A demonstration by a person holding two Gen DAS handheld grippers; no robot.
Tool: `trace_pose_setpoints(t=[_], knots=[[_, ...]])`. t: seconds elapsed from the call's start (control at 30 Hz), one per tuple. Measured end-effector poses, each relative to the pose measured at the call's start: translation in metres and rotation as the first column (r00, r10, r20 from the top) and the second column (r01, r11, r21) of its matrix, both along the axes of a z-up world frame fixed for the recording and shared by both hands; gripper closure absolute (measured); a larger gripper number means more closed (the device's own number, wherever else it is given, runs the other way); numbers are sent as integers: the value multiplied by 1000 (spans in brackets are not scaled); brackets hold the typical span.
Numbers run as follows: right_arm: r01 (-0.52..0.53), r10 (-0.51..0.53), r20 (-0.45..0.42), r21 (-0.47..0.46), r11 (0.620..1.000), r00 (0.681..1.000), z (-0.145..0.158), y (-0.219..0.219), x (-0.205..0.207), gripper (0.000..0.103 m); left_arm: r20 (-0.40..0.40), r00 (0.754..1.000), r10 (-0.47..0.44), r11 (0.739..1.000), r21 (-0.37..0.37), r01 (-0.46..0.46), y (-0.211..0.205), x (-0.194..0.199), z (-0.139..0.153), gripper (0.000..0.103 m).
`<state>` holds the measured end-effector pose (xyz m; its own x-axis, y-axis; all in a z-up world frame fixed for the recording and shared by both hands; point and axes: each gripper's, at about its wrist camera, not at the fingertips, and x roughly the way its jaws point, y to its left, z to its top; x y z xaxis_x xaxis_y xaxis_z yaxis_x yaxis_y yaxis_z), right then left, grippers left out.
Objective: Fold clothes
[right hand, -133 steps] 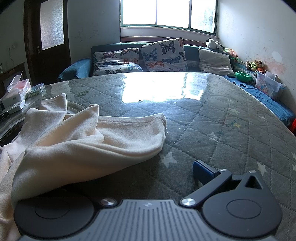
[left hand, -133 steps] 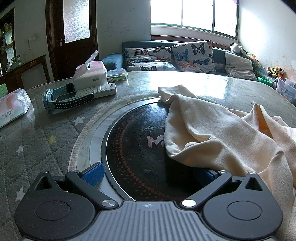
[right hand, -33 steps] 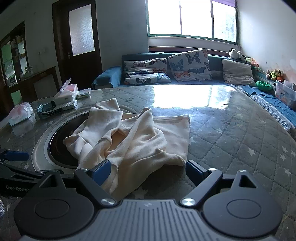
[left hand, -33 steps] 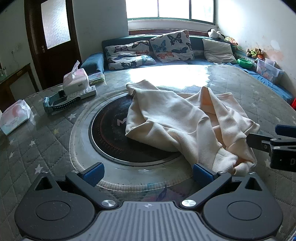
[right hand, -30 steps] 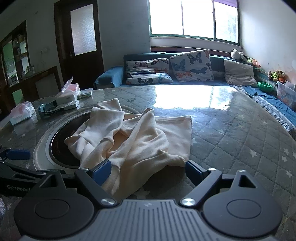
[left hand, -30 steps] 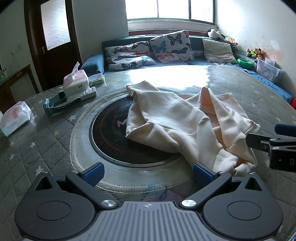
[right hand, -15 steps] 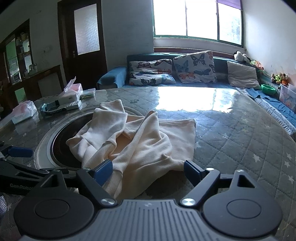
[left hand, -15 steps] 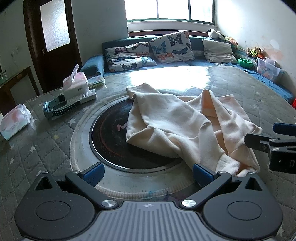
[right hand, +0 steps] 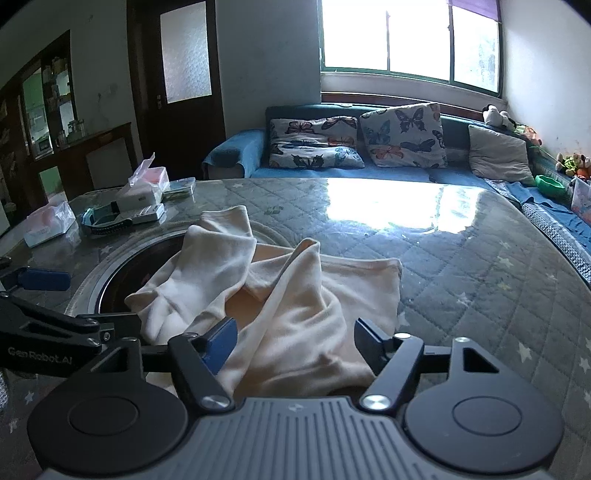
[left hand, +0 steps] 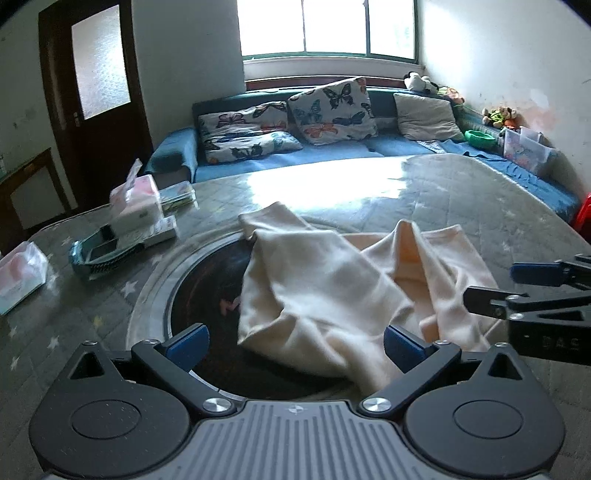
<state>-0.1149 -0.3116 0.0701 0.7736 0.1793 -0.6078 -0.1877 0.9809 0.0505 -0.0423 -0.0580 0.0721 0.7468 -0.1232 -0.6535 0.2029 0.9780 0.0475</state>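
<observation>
Left hand-held gripper [left hand: 293, 341] spread wide, empty, low centre of frame; right hand-held gripper [right hand: 295, 338] likewise released, straddling cloth. Cream garment [left hand: 332, 288] lies crumpled mid-frame on tabletop [left hand: 461, 195], partly over dark round inset [left hand: 207, 291]. Soft, light, limp; likely best pinched at a hem corner

A bright window [left hand: 328, 27] fills the upper centre of the frame, its glare reflecting off the glossy quilted tabletop [left hand: 461, 195]. Below it runs a blue sofa [right hand: 369, 171] with butterfly cushions [right hand: 402, 129]. A dark door [left hand: 92, 96] with frosted glass stands at upper left against white walls [left hand: 517, 55].
</observation>
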Motion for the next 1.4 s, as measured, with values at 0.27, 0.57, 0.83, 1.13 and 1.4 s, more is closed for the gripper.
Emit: trace_pose_setpoints(t=[0.27,0.57,0.83,1.13,1.4], knots=[[-9,10,-29,11,1000,1000,3,-10,41,49,-42,995,-93,995,-49,91,-20,25,-2,22],[-31,34,-90,35,999,995,-6,-11,89,51,-100,978,-185,983,-21,184,-45,51,-18,44],[-40,46,-143,41,998,989,-29,-4,123,51,-162,966,-201,979,-44,197,-40,63,-37,94],[-55,61,-171,42,998,983,-40,-5,128,88,-126,978,-168,985,-63,161,-18,52,-31,98],[-20,22,-81,22,1000,997,-12,-17,95,95,-87,991,-106,992,-71,99,9,33,-18,99]])
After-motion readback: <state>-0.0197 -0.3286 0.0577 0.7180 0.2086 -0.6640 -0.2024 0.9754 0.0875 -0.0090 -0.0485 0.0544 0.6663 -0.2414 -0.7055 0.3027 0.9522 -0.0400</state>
